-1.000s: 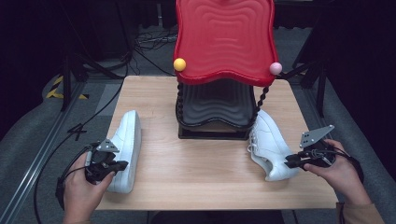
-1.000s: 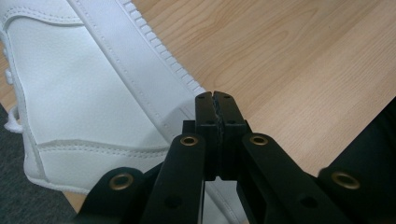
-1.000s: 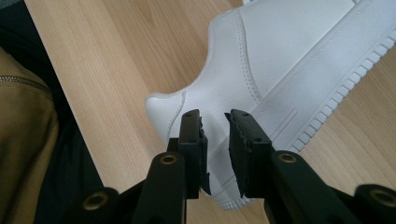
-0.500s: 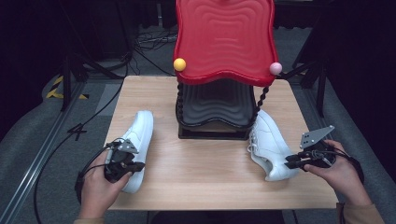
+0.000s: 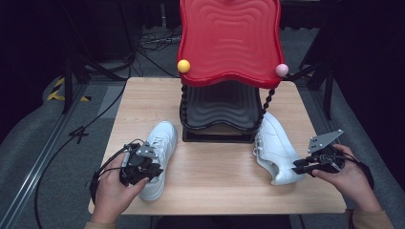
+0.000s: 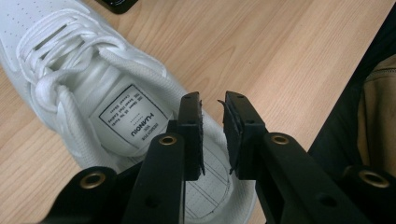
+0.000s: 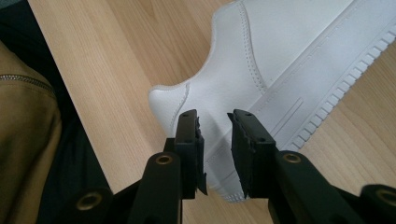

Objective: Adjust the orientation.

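White shoes (image 5: 158, 157) (image 5: 277, 150) lie lower left and lower right of the red-topped black rack (image 5: 220, 112), each beside a gripper (image 5: 143, 168) (image 5: 305, 165) whose jaws have just opened, grasping nothing.

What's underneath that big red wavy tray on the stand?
Under the red tray sits a black wavy tray on the same stand, whose spiral posts rise beside it. Its middle looks bare; the rear part is covered by the red tray.
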Demonstrator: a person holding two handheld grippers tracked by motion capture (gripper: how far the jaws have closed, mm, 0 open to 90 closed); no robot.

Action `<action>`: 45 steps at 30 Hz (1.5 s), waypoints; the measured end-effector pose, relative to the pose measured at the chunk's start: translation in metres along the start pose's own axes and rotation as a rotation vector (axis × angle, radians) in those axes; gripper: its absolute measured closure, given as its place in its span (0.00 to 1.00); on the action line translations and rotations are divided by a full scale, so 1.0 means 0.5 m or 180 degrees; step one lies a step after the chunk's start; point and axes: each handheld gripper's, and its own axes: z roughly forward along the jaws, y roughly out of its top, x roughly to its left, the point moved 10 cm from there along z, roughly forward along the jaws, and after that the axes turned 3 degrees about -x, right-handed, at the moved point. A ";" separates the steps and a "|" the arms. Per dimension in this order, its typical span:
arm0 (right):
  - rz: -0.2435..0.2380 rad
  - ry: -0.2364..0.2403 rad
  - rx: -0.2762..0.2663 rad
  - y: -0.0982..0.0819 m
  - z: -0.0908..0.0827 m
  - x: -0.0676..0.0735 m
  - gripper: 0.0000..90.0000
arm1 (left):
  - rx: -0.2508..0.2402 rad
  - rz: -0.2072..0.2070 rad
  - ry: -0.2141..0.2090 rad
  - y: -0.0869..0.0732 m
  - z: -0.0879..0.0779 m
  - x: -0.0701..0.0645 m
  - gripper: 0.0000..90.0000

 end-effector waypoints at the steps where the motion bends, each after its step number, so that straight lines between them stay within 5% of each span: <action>1: -0.0016 0.0003 -0.0004 0.001 0.000 0.000 0.80 | 0.0005 -0.0006 0.0014 -0.001 -0.002 0.001 0.84; 4: -0.0018 0.0006 -0.0005 0.001 0.000 0.000 0.79 | 0.0103 -0.0020 0.0106 -0.010 -0.014 0.006 0.78; 11: -0.0022 0.0015 -0.0002 0.002 0.001 0.001 0.78 | 0.0313 -0.0050 -0.0050 -0.028 -0.013 -0.001 0.66; 15: -0.0004 0.0015 -0.0003 0.002 0.003 0.002 0.78 | 0.0340 -0.0073 -0.0151 -0.030 -0.005 -0.006 0.66; 19: -0.0010 0.0034 0.0011 0.002 0.005 0.005 0.77 | 0.0604 -0.0068 -0.0223 -0.046 0.013 -0.012 0.64; 33: -0.0022 0.0064 0.0022 0.000 0.009 0.008 0.77 | 0.1052 0.0003 -0.0437 -0.083 0.065 -0.020 0.69; 40: -0.0011 0.0056 0.0033 -0.003 0.010 0.007 0.76 | 0.0969 0.0066 -0.0428 -0.080 0.065 -0.024 0.72; 42: -0.0007 0.0061 0.0027 -0.003 0.011 0.007 0.76 | 0.0848 -0.0033 -0.0423 -0.074 0.064 -0.033 0.85; 45: -0.0011 0.0072 0.0031 -0.004 0.013 0.008 0.76 | 0.0816 -0.0078 -0.0368 -0.070 0.067 -0.035 0.86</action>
